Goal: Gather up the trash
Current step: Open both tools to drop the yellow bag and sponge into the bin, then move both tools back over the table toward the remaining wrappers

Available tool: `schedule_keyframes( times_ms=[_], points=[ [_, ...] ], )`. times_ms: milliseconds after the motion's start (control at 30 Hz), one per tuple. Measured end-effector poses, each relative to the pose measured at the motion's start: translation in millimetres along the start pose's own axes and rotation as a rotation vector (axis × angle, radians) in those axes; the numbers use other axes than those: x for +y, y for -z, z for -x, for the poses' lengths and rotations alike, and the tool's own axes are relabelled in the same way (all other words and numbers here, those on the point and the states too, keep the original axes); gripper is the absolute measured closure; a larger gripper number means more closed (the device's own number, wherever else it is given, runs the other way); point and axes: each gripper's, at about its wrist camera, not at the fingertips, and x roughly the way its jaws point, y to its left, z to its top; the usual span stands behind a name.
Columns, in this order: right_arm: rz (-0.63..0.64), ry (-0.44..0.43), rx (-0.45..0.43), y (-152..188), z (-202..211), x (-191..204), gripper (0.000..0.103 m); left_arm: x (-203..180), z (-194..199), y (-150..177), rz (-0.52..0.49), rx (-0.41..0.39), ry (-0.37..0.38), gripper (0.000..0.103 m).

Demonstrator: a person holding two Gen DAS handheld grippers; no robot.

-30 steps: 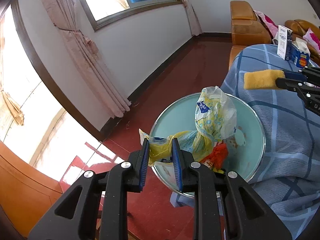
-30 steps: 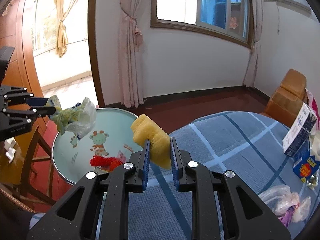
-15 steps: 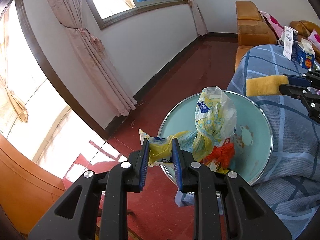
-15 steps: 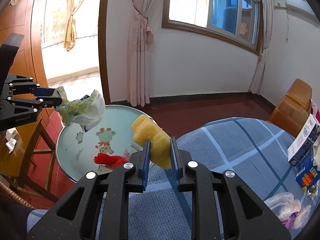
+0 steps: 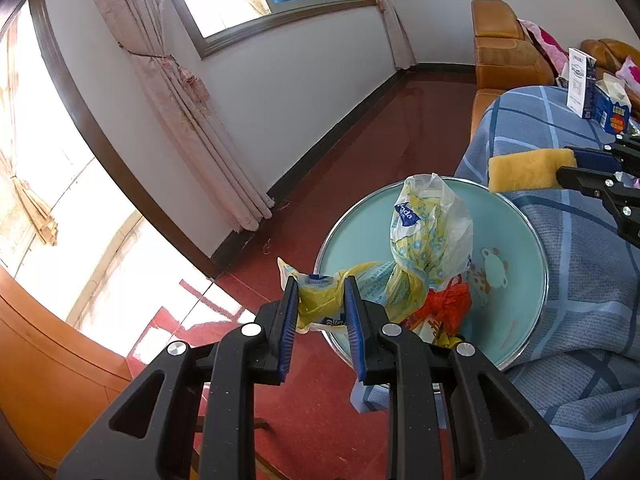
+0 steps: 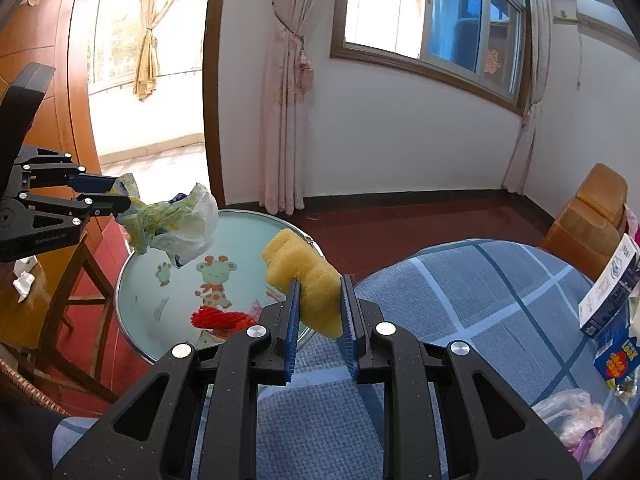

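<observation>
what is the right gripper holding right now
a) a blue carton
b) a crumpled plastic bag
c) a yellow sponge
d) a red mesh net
c) the right gripper is clamped on the yellow sponge, which sticks out between its blue pads; the crumpled plastic bag is in the left gripper instead, and the red mesh net lies on the round glass table.

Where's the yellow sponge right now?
The yellow sponge is clamped in the right gripper, held in the air between the round glass table and the blue plaid blanket.
</observation>
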Motion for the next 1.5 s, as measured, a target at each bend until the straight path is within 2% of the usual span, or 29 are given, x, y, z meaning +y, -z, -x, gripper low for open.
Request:
schedule_keyframes(
  times_ms=[867, 1000, 1033, 1067, 1100, 1133, 1500],
  points=[
    [0.034, -0.014, -0.002, 0, -1, 9, 0.082, 2, 3, 4, 0.016, -0.016, 0.013, 0.079],
    [0.046, -0.037, 0.011, -1, -4, 12, 0.081, 2, 3, 4, 0.019, -0.016, 0.017, 0.075],
    [0.053, -0.045, 0.016, -1, -6, 13, 0.08, 2, 3, 3, 0.02, -0.018, 0.019, 0.072],
    [0.063, -0.048, 0.018, -1, -6, 16, 0.073, 2, 4, 3, 0.022, -0.022, 0.02, 0.071],
    [0.073, -0.045, 0.023, -1, -7, 18, 0.066, 2, 4, 3, 0.022, -0.024, 0.018, 0.063],
    [0.08, -0.037, 0.022, 0, -7, 20, 0.052, 2, 5, 3, 0.023, -0.028, 0.015, 0.054],
    [0.077, -0.012, 0.015, 0, -5, 19, 0.046, -4, 5, 3, 0.019, -0.035, 0.033, 0.047]
  ],
)
